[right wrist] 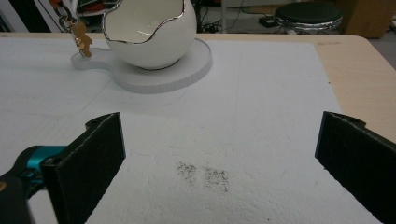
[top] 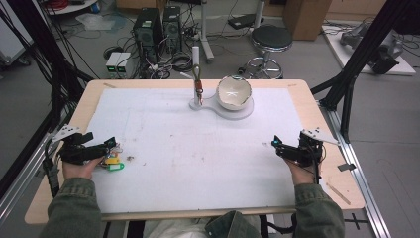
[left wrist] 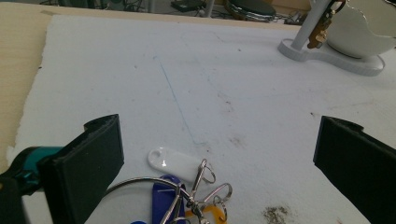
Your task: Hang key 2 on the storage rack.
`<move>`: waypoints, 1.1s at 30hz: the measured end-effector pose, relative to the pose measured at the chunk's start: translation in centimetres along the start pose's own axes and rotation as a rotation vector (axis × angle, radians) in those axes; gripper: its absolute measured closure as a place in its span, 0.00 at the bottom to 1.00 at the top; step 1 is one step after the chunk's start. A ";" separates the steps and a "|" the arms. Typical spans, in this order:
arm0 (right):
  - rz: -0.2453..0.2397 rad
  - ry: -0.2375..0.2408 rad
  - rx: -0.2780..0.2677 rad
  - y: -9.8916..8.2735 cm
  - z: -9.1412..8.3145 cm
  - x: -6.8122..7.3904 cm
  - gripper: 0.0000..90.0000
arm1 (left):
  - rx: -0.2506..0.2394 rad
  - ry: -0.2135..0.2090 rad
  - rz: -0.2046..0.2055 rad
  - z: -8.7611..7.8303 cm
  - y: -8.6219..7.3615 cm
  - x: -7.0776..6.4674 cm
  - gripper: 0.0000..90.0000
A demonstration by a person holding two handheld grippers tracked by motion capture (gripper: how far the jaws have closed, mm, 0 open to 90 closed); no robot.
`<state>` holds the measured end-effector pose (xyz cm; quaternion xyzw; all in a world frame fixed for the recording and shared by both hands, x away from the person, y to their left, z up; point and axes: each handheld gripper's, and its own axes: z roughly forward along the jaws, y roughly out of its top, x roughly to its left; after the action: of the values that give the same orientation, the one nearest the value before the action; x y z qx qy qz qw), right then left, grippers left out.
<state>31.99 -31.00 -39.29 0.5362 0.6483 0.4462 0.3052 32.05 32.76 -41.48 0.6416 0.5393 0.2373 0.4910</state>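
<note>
Lying low between the left gripper's (left wrist: 219,158) wide jaws, key bunch (left wrist: 184,186), right gripper (right wrist: 219,158) jaws wide

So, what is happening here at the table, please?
A person sits at the table with a gripper in each hand. The left gripper is open, its jaws either side of a bunch of key tags lying on the white mat. The right gripper is open over bare mat. At the far side, an egg-shaped bowl stands on a white stand, with a small charm hanging from its post.
</note>
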 end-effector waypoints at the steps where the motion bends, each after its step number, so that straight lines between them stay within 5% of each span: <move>1: 0.001 -0.002 0.001 0.0 0.0 0.0 0.01 | 0.002 0.003 -0.002 0.0 0.0 0.0 0.02; 12: -0.006 0.013 0.019 -0.1 0.2 0.2 0.01 | 0.048 0.025 -0.010 0.4 -0.1 0.2 0.02; 33: -0.016 0.044 0.046 -0.2 0.6 0.2 0.01 | 0.219 0.081 -0.036 1.4 -0.6 0.5 0.02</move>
<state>32.35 -30.67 -39.70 0.5280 0.6690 0.4405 0.2821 33.07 32.63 -42.71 0.6715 0.5930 0.1937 0.3998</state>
